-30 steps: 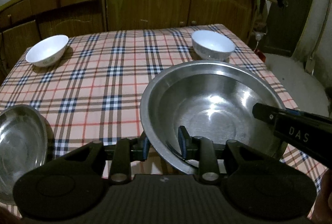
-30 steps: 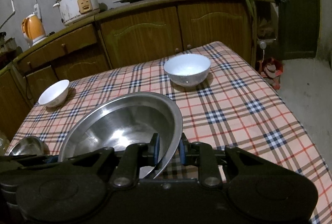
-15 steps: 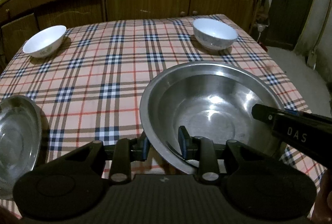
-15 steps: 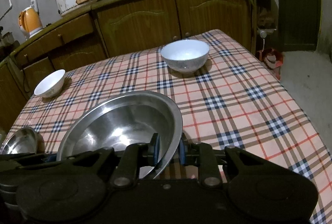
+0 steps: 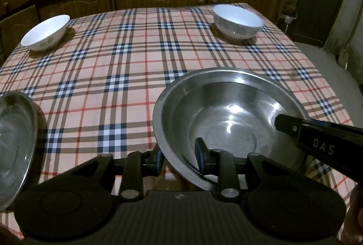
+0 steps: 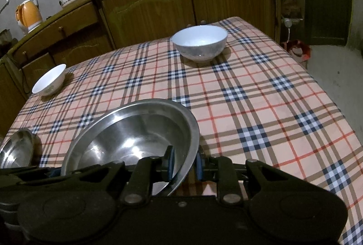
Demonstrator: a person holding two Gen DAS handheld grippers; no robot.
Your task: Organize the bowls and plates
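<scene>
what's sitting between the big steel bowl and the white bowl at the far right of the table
Nothing visible. Only bare checked tablecloth lies between the big steel bowl, gripped at its rim by the left gripper and right gripper, and the far right white bowl.

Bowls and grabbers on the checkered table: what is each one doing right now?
Big steel bowl: empty, rim pinched on two sides.
Left gripper: shut on its near rim.
Right gripper: shut on its right rim.
Small steel bowl: empty, at the table's left edge.
Left white bowl: upright, empty.
Right white bowl: upright, empty.
Cabinet doors: closed.
</scene>
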